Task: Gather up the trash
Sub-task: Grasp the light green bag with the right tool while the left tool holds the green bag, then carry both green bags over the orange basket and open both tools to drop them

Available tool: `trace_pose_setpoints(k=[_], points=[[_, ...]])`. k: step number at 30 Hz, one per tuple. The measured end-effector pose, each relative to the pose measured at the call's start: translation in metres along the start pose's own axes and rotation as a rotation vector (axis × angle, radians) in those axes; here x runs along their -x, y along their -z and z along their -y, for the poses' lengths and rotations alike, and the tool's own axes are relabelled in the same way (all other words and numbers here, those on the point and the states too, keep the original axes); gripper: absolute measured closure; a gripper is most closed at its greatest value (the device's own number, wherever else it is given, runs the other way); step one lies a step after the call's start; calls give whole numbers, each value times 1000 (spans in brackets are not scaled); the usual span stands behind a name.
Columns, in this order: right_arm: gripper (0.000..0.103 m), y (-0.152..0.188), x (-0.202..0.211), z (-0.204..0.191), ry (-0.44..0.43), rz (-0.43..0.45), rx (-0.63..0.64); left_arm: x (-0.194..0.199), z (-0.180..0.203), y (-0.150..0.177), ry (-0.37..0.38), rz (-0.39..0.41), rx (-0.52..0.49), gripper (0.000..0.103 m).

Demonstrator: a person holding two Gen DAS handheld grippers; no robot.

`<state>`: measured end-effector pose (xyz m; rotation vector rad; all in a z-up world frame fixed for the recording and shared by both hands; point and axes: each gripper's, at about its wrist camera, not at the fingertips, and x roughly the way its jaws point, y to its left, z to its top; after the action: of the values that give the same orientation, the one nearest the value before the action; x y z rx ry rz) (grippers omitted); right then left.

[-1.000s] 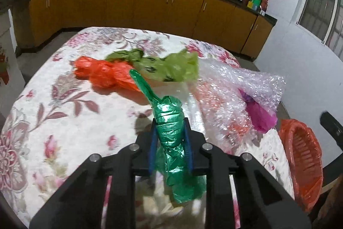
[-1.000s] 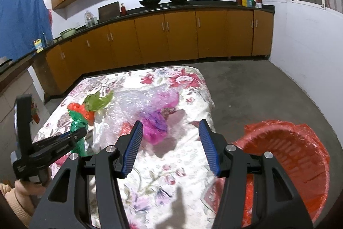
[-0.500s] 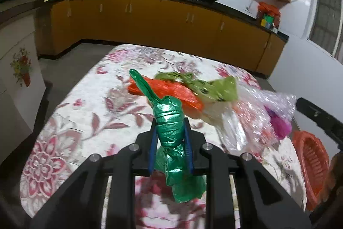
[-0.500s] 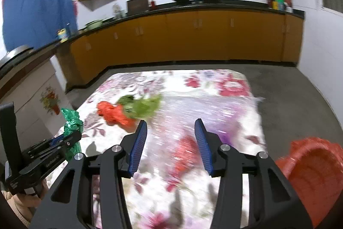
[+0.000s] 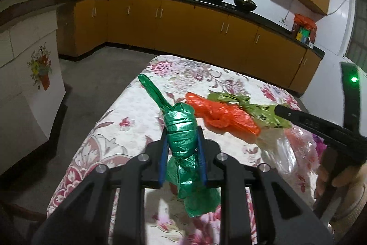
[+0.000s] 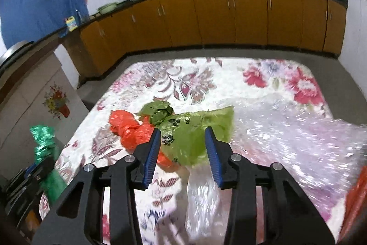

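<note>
My left gripper (image 5: 181, 141) is shut on a crumpled dark green plastic bag (image 5: 181, 130) and holds it above the near left part of the floral-cloth table (image 5: 128, 107); the bag also shows in the right wrist view (image 6: 43, 141). My right gripper (image 6: 182, 137) is open, its fingers on either side of a light green plastic bag (image 6: 192, 132) lying on the table. An orange plastic bag (image 6: 128, 128) lies just left of it, also in the left wrist view (image 5: 220, 114). Clear bubble wrap (image 6: 286, 130) spreads to the right.
An orange basket edge (image 6: 353, 194) shows at the far right, off the table. A clear plastic bag (image 6: 201, 196) lies under my right gripper. Kitchen cabinets (image 5: 183, 26) line the back wall. A white unit with a flower picture (image 5: 34, 75) stands left of the table.
My left gripper has lifted and drawn back to the left with the dark green bag. My right gripper has swung left over the table and now straddles the light green bag.
</note>
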<state>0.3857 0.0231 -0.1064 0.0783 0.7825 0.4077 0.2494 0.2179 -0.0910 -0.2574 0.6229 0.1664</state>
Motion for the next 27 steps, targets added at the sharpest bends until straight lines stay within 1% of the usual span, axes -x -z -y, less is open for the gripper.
trace_pose_setpoints(k=[2, 3, 4, 6, 10, 16, 20, 27], points=[[85, 2, -9, 1, -14, -32, -8, -1, -2, 0, -2, -3, 3, 80], [98, 4, -12, 0, -21, -43, 2, -2, -3, 0, -1, -4, 5, 80], [100, 4, -13, -2, -21, -42, 12, -2, -3, 0, 0, -4, 5, 80], [101, 6, -5, -6, -26, -15, 39, -2, -3, 0, 0, -3, 4, 80], [102, 3, 20, -8, -34, 43, 45, 0, -2, 0, 7, 2, 4, 80], [102, -8, 75, -7, -30, 155, 46, 17, 10, -2, 34, 25, -17, 80], [102, -9, 120, 4, -20, 229, 26, 29, 24, -4, 63, 40, -39, 80], [102, -4, 191, 32, 13, 338, -12, 51, 62, -2, 129, 53, -97, 80]])
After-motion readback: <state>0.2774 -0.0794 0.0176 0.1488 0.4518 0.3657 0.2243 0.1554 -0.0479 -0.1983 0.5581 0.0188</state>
